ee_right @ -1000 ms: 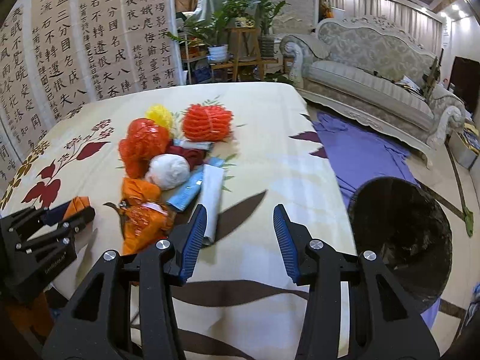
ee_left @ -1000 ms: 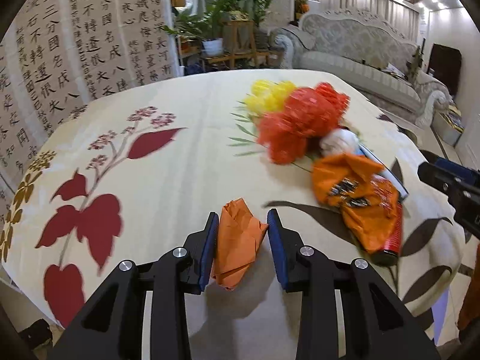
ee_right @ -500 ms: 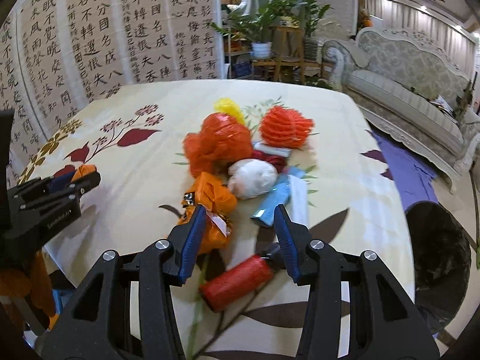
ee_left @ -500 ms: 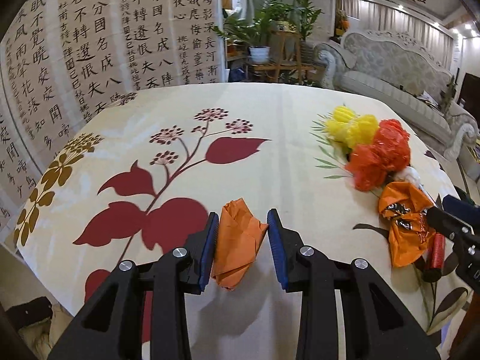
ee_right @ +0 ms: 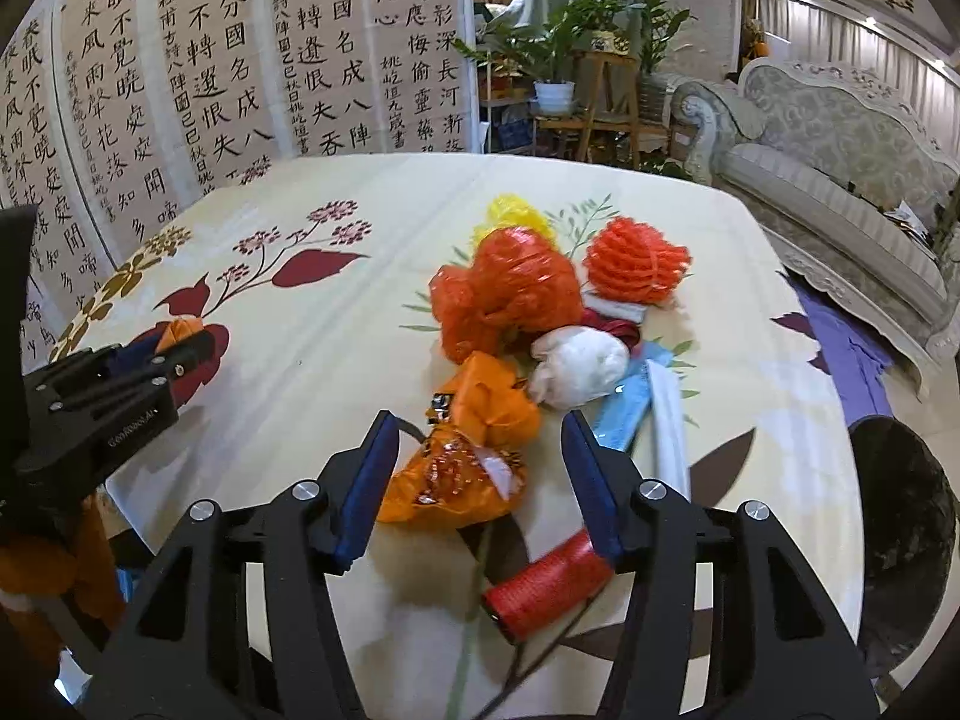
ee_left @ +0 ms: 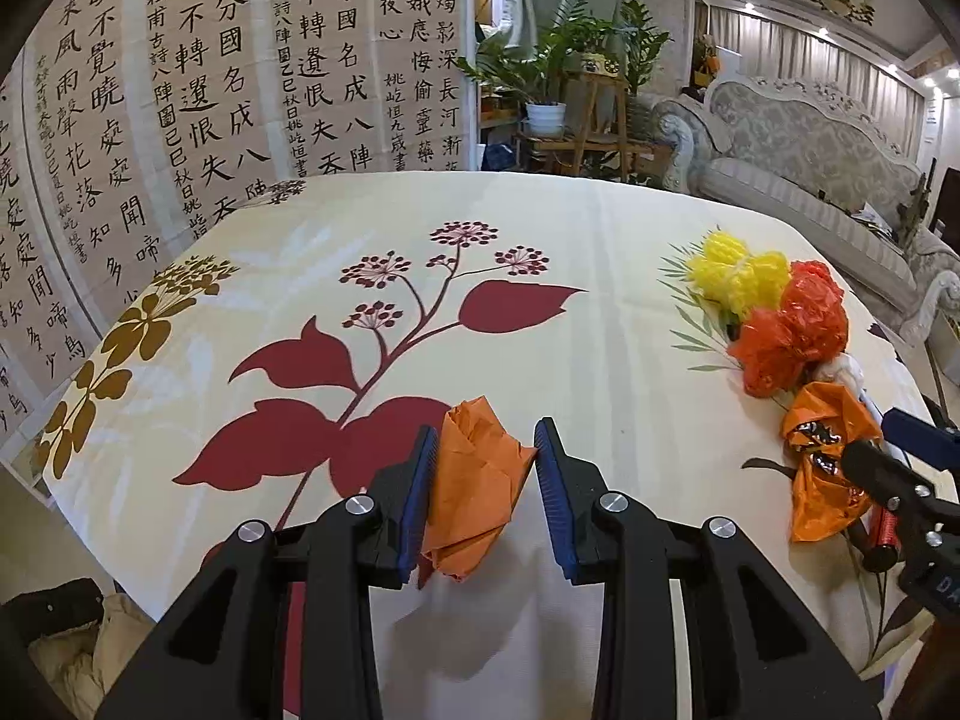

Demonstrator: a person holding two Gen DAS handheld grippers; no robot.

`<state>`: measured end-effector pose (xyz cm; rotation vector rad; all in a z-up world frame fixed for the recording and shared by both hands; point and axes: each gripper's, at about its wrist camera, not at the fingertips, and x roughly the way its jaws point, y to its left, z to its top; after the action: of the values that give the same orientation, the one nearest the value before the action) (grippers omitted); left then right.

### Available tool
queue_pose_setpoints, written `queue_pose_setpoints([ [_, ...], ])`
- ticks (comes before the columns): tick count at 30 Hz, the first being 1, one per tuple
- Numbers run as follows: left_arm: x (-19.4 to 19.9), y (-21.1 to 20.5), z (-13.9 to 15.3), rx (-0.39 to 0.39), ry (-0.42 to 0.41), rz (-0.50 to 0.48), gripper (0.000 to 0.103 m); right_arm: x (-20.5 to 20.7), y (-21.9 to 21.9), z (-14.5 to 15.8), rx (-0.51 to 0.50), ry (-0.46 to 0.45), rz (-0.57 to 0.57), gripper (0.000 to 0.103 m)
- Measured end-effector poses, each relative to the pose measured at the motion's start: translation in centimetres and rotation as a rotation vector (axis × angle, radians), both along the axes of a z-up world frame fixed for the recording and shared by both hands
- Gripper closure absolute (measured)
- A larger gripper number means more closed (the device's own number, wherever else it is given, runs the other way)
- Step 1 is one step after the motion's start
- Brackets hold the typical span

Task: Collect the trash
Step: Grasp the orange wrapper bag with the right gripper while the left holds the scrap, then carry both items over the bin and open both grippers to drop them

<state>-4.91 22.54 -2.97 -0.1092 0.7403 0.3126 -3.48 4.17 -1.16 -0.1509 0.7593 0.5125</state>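
Since a second ago the right gripper (ee_right: 480, 483) has swung from the bare cloth beside the bin over to the trash pile, and the left gripper (ee_left: 483, 495) has turned away from that pile toward the red leaf print while keeping its load. The left gripper's blue ribbed pads are clamped on a crumpled orange paper wad (ee_left: 474, 489), which fills the gap between them and hangs just over the tablecloth (ee_left: 600, 312). The right gripper stands spread wide, holding nothing; the creased orange foil wrapper (ee_right: 468, 450) lies on the cloth between its two fingers, touching neither as far as can be seen, and a red ribbed cylinder (ee_right: 549, 588) lies nearer the camera, just under the right finger. Beyond the wrapper sit a white crumpled ball (ee_right: 579, 366), a flat blue packet (ee_right: 627, 414) beside a white strip, then a glossy orange-red plastic bag (ee_right: 510, 300), a red netted bundle (ee_right: 636, 264) and, farthest, a yellow netted bundle (ee_right: 510, 216), all pressed close together. The cloth is cream fabric printed with dark red leaves. Off the table's right edge, low on the floor, stands a round black trash bin (ee_right: 900, 516); its contents cannot be made out. A calligraphy screen (ee_left: 210, 78) and a pale patterned sofa (ee_right: 840, 144) stand behind.
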Motion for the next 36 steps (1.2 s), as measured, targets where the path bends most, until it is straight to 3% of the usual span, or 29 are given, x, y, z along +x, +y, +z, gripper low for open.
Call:
queue_pose_setpoints([
  [3, -0.1, 0.2, -0.1, -0.002, 0.000, 0.003, 0.069, 0.5, 0.8, -0.8, -0.025, 0.015, 0.003, 0.049],
  [6, -0.2, 0.2, -0.1, -0.006, -0.003, 0.002, 0.069, 0.6, 1.1, -1.3, -0.038, 0.025, 0.002, 0.062],
  [9, -0.2, -0.2, 0.0, -0.010, -0.006, -0.007, 0.069, 0.2, 1.0, -1.3, -0.038, 0.012, 0.009, 0.067],
  [16, -0.3, -2.5, 0.7, -0.023, -0.029, -0.060, 0.069, -1.2, -0.8, 0.8, 0.000, -0.062, -0.008, 0.067],
  [26, 0.3, -8.8, 2.9, -0.046, -0.097, -0.216, 0.069, -1.6, -9.3, 3.2, 0.027, -0.112, -0.186, 0.067],
  [36, 2.8, -19.0, 4.2, -0.091, -0.121, -0.455, 0.069, -1.3, -19.9, 2.9, 0.013, -0.138, -0.434, 0.067],
])
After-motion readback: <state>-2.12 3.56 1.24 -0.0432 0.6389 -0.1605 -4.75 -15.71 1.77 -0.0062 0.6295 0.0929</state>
